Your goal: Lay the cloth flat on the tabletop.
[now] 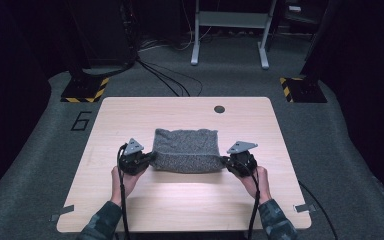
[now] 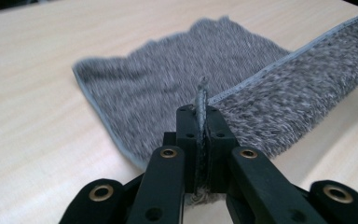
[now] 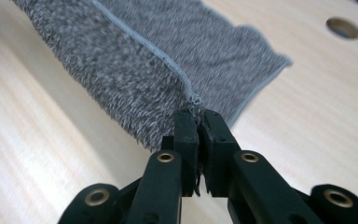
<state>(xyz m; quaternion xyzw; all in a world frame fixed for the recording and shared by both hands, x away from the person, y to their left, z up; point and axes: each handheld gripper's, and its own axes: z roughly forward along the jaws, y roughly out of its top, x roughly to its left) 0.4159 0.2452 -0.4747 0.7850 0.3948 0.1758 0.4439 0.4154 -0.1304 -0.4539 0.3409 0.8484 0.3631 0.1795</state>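
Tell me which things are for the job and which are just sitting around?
For the job:
- grey towel, partly folded
- left gripper, fingers pinching one towel corner
- right gripper, fingers pinching the other corner
- wooden table under it

Just sitting around:
- cables on the floor
- metal frame behind the table
- striped stand bases

bare table rings the towel; no obstacles nearby.

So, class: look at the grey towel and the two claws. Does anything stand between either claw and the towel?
Nothing visible does. The left claw is shut on one corner of the grey towel, and the right claw is shut on the opposite corner. The towel's far part rests on the wooden table, with no other object near it.
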